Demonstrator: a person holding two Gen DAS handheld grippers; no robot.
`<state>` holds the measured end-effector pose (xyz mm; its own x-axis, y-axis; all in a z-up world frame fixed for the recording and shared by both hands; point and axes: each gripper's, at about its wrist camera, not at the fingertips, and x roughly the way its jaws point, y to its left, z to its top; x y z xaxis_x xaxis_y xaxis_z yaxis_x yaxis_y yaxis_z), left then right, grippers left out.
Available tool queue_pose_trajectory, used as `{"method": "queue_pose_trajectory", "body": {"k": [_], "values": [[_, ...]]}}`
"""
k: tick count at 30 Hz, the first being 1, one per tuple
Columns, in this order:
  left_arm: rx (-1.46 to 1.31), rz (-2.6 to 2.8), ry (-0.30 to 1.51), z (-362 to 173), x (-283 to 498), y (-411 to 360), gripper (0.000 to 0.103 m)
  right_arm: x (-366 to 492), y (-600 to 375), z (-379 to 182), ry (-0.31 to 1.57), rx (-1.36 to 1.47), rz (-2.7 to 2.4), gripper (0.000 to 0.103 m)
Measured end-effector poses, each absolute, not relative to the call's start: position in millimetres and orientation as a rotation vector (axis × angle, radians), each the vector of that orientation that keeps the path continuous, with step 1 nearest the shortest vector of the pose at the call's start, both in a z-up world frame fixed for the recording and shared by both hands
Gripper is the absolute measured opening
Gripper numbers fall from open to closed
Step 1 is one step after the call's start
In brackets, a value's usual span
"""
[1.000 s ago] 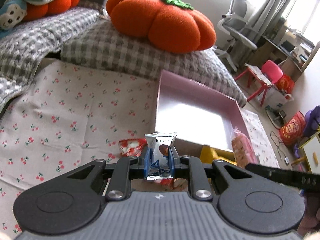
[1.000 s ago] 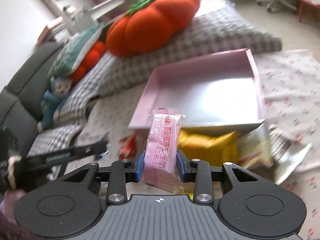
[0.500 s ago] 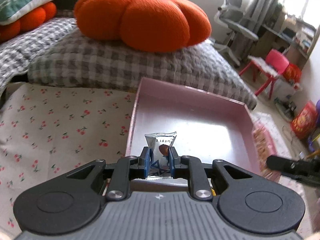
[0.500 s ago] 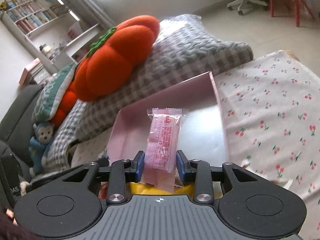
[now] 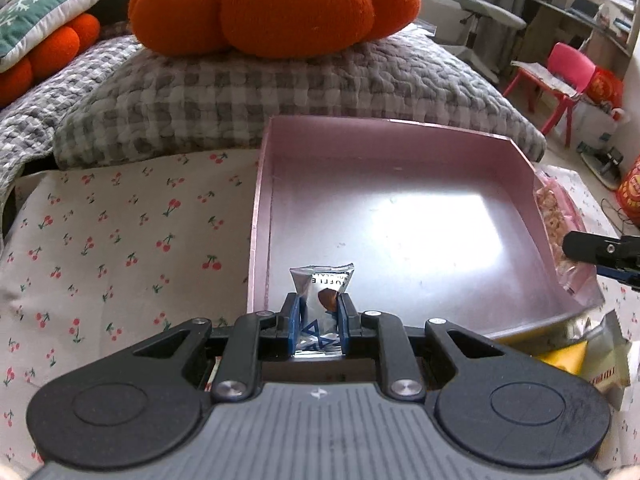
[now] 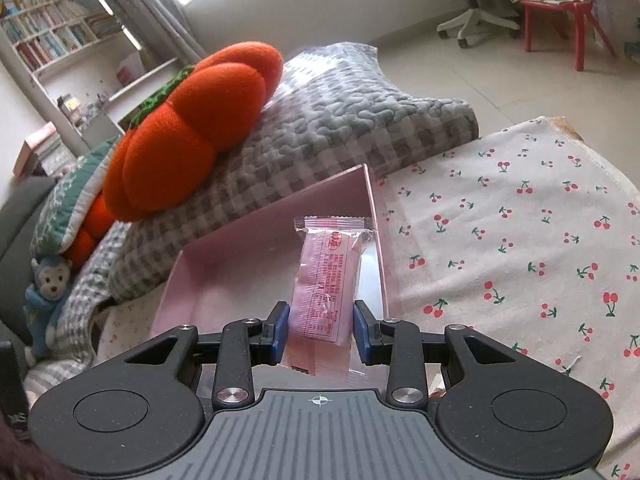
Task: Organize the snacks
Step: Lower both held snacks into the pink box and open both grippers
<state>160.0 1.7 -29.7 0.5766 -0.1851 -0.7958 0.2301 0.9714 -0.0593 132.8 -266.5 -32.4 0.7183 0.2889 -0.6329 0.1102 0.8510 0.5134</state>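
Silver foil crinkles between the left tongs, which are clamped on a small shiny snack packet held just over the near left corner of the shallow pink cardboard box on the cherry-print cloth. Let go from here, the light packet could catch the near wall and tip out onto the cloth. From the right wrist, the right tongs pinch a long pink plastic-wrapped snack bar upright by its lower half, above the box's right wall; a release this close to the rim may drop it outside, and the slippery film could slide through the grip early.
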Motion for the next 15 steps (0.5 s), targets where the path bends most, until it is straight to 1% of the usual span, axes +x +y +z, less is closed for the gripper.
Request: {"method": "queue_pose_trajectory", "body": {"k": [7,11,13,14,15], "values": [[0.01,-0.23,0.954,-29.4,151.1,14.2,0.017,131.3,-248.5,-33.6,0.782,0.47,0.139,0.033],[-0.008,-0.229,0.939,-27.8,150.9,14.0,0.018,131.3,-241.2,-34.8,0.794,0.435,0.145,0.033],[-0.029,-0.231,0.926,-25.8,149.6,14.6,0.02,131.3,-240.3,-35.1,0.799,0.429,0.146,0.033],[-0.043,-0.236,0.92,-24.2,148.8,14.9,0.023,130.6,-240.3,-34.4,0.798,0.429,0.15,0.036],[-0.051,-0.238,0.912,-23.0,148.4,14.2,0.025,129.4,-240.7,-33.0,0.795,0.433,0.154,0.036]]}}
